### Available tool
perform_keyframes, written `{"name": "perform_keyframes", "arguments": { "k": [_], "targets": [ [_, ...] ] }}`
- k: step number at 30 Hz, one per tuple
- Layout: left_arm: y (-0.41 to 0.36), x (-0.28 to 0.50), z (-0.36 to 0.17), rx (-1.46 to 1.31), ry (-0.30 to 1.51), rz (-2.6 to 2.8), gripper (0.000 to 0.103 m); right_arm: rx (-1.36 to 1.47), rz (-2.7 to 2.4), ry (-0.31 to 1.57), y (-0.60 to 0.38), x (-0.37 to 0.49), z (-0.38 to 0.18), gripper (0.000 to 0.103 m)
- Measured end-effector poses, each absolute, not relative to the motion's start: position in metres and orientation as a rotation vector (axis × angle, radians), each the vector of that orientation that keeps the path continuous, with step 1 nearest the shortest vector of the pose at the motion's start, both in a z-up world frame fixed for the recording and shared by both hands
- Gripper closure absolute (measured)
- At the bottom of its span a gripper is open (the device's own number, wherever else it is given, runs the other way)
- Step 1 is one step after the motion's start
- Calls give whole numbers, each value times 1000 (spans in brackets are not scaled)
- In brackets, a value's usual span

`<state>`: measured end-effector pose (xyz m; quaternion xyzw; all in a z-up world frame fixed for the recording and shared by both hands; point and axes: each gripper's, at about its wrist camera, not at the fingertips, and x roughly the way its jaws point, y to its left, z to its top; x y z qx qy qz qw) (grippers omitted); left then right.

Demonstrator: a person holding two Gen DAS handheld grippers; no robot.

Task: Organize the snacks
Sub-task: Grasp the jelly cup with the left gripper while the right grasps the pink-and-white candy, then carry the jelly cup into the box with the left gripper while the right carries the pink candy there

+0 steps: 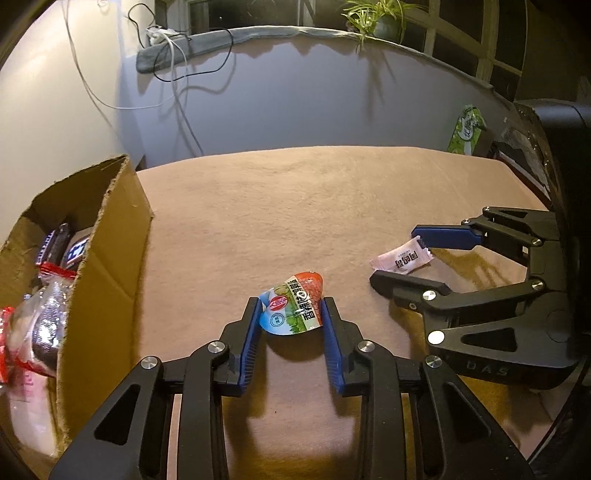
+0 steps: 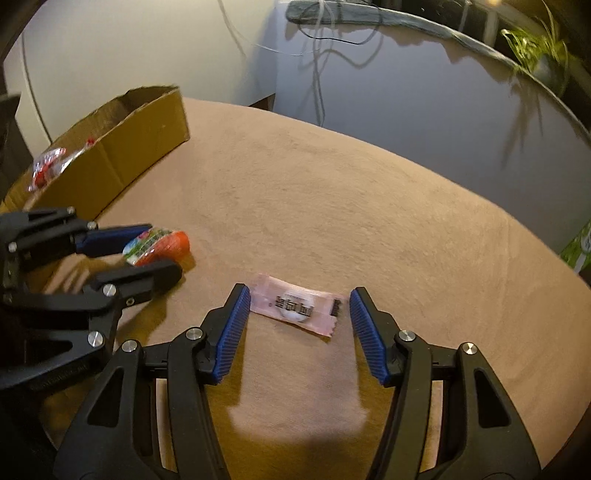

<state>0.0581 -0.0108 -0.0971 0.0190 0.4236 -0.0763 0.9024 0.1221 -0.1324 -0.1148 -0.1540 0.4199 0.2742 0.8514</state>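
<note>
**Two grippers poised over two snacks**

At lower centre of the left wrist view, the left gripper (image 1: 290, 314) is set around a jelly cup (image 1: 292, 308); its blue pads appear to touch the cup's edges, though a firm grip cannot be confirmed. At lower centre of the right wrist view, the right gripper (image 2: 300, 308) is spread wide around a pink candy (image 2: 300, 309), with gaps on both sides — nothing is held yet.

A box (image 1: 107, 236), already partly filled with wrapped snacks, is seen at the left of the left wrist view.

For a clean pickup, the candy should probably be kept centred between the pads and squeezed gently, as the thin wrapper is likely to crumple or slip. The cup is likely best pinched at its rim and lifted straight before being carried to the box.

Everything is laid on a tan cloth (image 2: 351, 206). Behind it a pale wall, dangling cables (image 1: 177, 66), a plant (image 1: 373, 18) at upper right and a dark window are visible — the lighting is dim and warm.
</note>
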Motion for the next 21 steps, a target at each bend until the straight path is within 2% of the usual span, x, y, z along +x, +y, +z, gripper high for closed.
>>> {"name": "perform_keyframes", "arguments": {
  "k": [2,4,10,11,12,18,21],
  "targets": [
    [-12,57,-96,43,871,-159,73,-322,586,882,-132,123,-115,48],
    [-13,56,-95,44,865,-161,73,-326,593,877,-132,122,-114,60],
    [-8,51,-92,30,846,-157,73,-333,590,863,-131,116,-114,64],
    [-7,51,-91,28,844,-158,73,-328,588,861,-132,115,-114,68],
    [-6,50,-90,25,839,-157,73,-325,586,863,-134,115,-114,83],
    [-7,45,-87,21,825,-164,73,-328,580,859,-135,113,-113,85],
    [-6,41,-80,11,803,-165,74,-308,581,843,-136,113,-106,95]
  ]
}}
